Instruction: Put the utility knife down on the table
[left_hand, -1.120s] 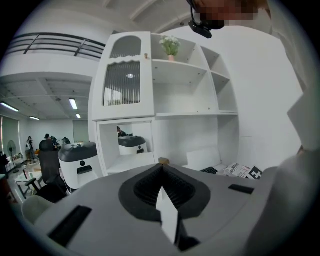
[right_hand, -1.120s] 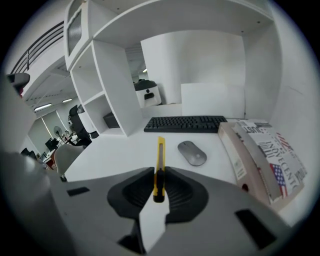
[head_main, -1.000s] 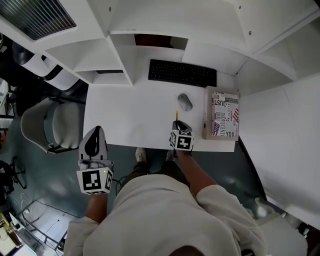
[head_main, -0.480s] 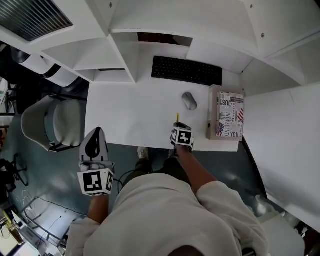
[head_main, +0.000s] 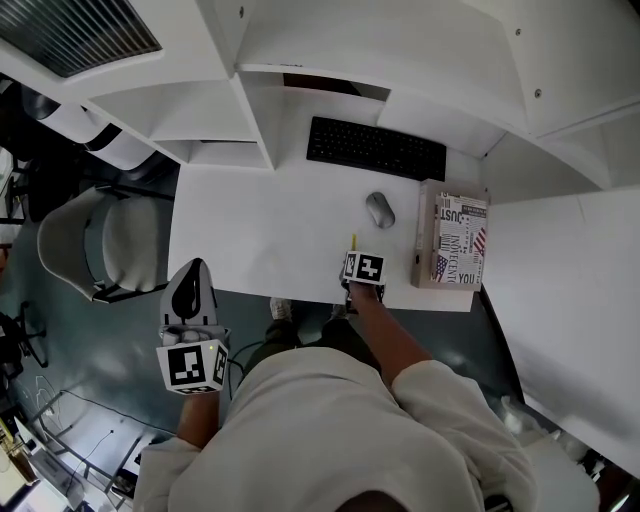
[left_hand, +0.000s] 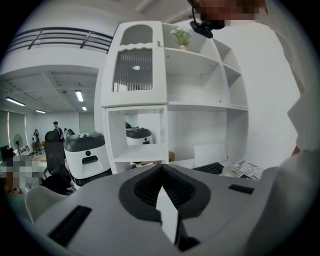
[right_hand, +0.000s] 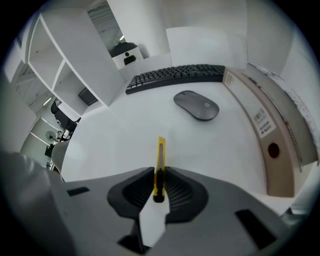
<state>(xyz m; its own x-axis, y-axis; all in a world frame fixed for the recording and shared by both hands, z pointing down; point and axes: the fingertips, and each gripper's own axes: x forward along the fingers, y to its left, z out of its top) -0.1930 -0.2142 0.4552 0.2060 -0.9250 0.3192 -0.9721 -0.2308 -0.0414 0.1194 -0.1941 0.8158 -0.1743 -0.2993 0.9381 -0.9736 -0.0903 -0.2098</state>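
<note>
Your right tool (right_hand: 159, 171) pinches the knife (right_hand: 160, 150) by its rear end. The blade juts ahead over the bench (right_hand: 115, 135), angled down, likely for laying flat. Your left tool (left_hand: 162, 167), pressed together, holds nothing.

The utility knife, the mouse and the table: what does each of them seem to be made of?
The utility knife looks like moulded plastic: an evenly bright yellow body; no metal blade shows. The mouse is probably plastic too, matte grey, with a smooth rounded shell. The table has a smooth matte white top without grain, perhaps laminate or painted board.
</note>
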